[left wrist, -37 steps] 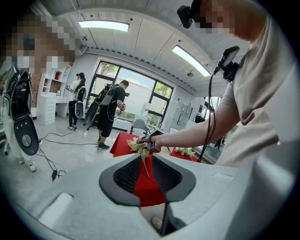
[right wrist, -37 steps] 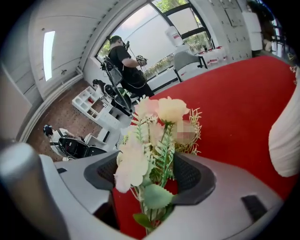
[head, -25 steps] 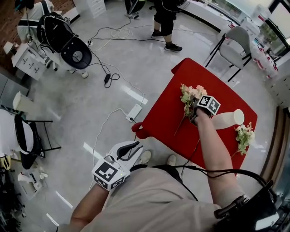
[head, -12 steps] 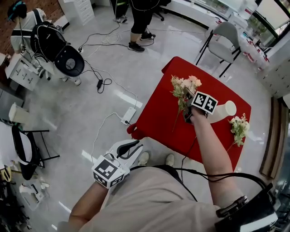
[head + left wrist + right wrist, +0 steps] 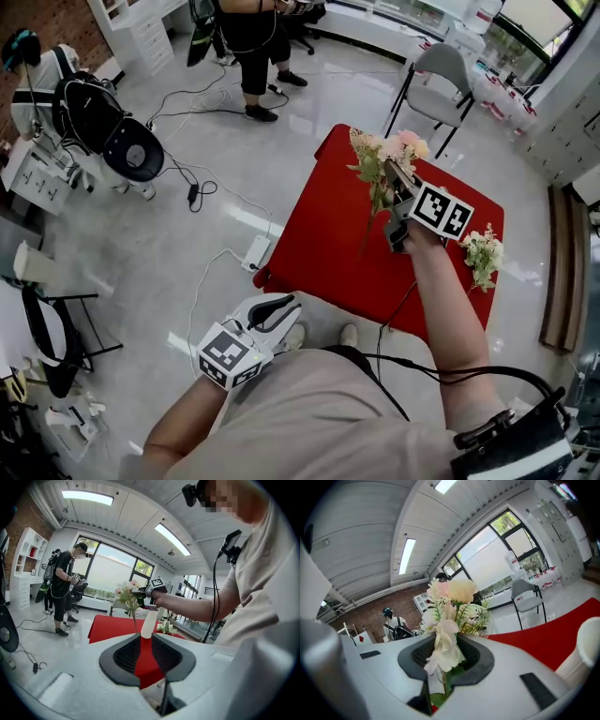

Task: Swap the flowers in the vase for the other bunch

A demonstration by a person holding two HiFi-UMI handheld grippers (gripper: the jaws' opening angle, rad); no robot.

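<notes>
Right tool (image 5: 392,178) is clamped on the stems of the pink-and-cream flowers (image 5: 384,155), its jaws having just been closing. The bunch is held up over the red tabletop (image 5: 328,234). Stem ends are hidden below the jaws.

Vase (image 5: 149,623): masked by the marker cube in the head view, cut off at the edge of the right gripper view.

Other bunch (image 5: 481,255) lies near the tabletop's right edge.

Left tool (image 5: 272,309) is off the tabletop, with a narrow gap and nothing between its jaws.
</notes>
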